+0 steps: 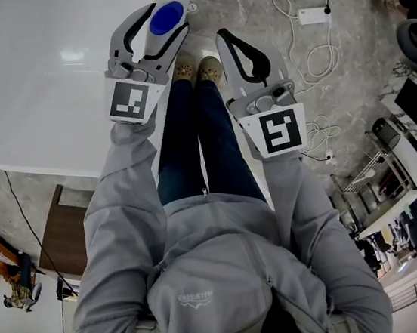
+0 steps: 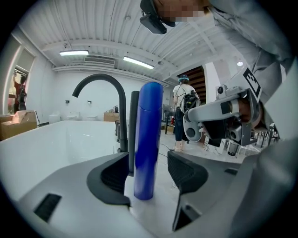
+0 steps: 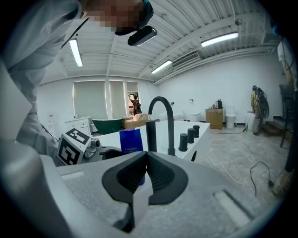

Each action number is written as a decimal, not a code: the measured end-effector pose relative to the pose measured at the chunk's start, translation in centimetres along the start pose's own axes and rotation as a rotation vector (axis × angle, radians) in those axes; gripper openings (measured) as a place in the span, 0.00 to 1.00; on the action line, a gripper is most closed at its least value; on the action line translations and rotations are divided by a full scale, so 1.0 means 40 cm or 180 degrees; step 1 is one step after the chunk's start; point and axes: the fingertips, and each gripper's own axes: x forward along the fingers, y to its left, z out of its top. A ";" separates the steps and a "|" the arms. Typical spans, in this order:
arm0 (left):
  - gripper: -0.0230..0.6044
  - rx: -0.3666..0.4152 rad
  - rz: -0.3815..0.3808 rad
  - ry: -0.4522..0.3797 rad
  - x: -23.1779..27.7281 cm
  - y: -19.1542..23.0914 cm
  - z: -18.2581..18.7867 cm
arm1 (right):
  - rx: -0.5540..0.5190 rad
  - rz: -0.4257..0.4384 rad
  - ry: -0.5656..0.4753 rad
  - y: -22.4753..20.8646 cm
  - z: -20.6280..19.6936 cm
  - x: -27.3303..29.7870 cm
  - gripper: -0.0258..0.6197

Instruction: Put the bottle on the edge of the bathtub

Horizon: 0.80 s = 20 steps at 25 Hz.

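A tall blue bottle (image 2: 148, 139) stands upright on the flat white edge of the bathtub (image 2: 56, 139), just in front of the black faucet (image 2: 111, 93). My left gripper (image 2: 149, 173) is open, with the bottle between its jaws and a gap showing on either side. From above, the bottle's blue cap (image 1: 166, 17) sits between the left gripper's (image 1: 165, 24) fingers at the tub's (image 1: 44, 77) right rim. My right gripper (image 1: 226, 38) hangs shut and empty over the floor beside the tub. In its own view the right gripper (image 3: 146, 167) faces the bottle (image 3: 130, 139) and faucet (image 3: 160, 121).
Black knobs (image 3: 188, 135) stand on the rim past the faucet. White cables and a power strip (image 1: 310, 15) lie on the marble floor to the right. The person's shoes (image 1: 197, 68) are by the tub. Another person (image 2: 182, 111) stands far behind.
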 end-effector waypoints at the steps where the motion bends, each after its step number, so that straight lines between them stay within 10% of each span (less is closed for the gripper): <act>1: 0.42 -0.0067 0.0028 0.0007 -0.007 0.002 0.002 | -0.0003 -0.0009 -0.0017 -0.002 0.009 -0.005 0.04; 15: 0.42 -0.0241 0.0340 0.0037 -0.140 0.009 0.131 | -0.0132 -0.0108 -0.0267 0.044 0.204 -0.096 0.04; 20: 0.20 -0.0250 0.0363 -0.0024 -0.179 -0.050 0.240 | -0.0170 -0.0141 -0.0385 0.064 0.289 -0.167 0.04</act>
